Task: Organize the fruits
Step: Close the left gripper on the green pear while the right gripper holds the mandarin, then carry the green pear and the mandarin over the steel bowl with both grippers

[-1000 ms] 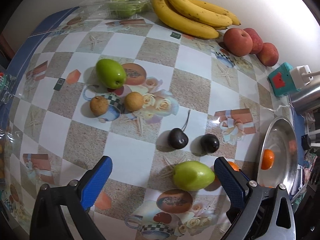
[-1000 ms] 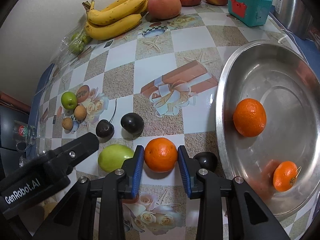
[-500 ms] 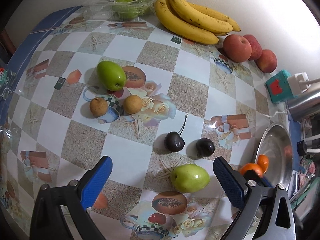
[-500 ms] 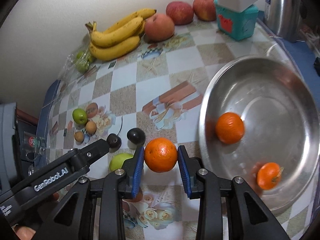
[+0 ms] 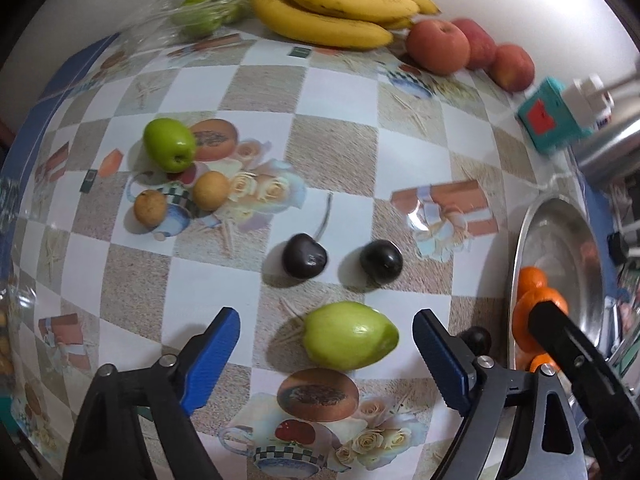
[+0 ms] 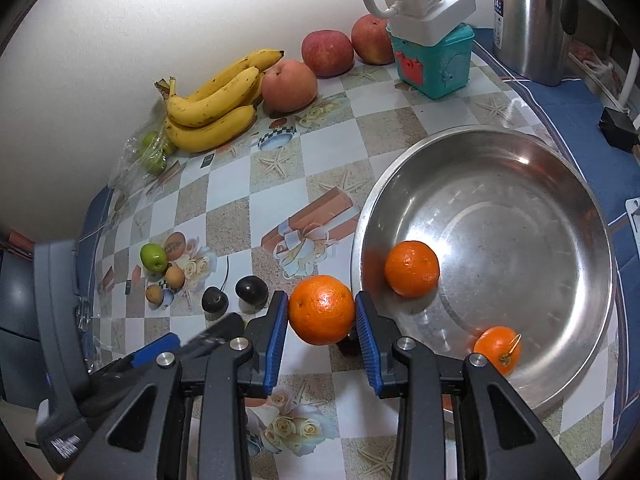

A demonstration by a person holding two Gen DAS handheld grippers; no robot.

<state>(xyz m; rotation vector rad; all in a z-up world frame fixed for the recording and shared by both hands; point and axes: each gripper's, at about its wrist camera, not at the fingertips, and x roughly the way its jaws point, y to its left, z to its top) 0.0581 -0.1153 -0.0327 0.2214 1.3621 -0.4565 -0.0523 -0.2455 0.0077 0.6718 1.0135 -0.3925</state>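
Checkered tablecloth with teacups and roses printed on it (image 6: 224,200) is what everything sits on, white wall behind. An orange (image 6: 322,309) is pinched between the blue pads of the right gripper (image 6: 322,312) — closed snug on both sides, fruit carried clear of the cloth, it seems. Just ahead and to the right of that claw, a steel bowl (image 6: 560,168) is seen with two oranges already in it, one (image 6: 412,268) near the closest rim, a smaller one (image 6: 498,349) further right. The left gripper (image 5: 326,344) is spread wide with nothing held; a pale green fruit (image 5: 351,335) lies on the cloth between its pads but is touched by neither. Two dark cherries (image 5: 304,256) are ahead of it, and a small green apple (image 5: 170,144) with two brown fruits is off to its front-left. Bananas (image 6: 212,104) and red apples (image 6: 328,52) are lined up against the wall, far ahead. The step in hand looks like dropping the orange into the bowl. To do it well, the rim should be cleared first, then the fruit lowered close to the bottom before the jaws are opened — released from height, it'd probably roll and knock the nearest orange. An open patch toward the bowl's middle is best aimed for.
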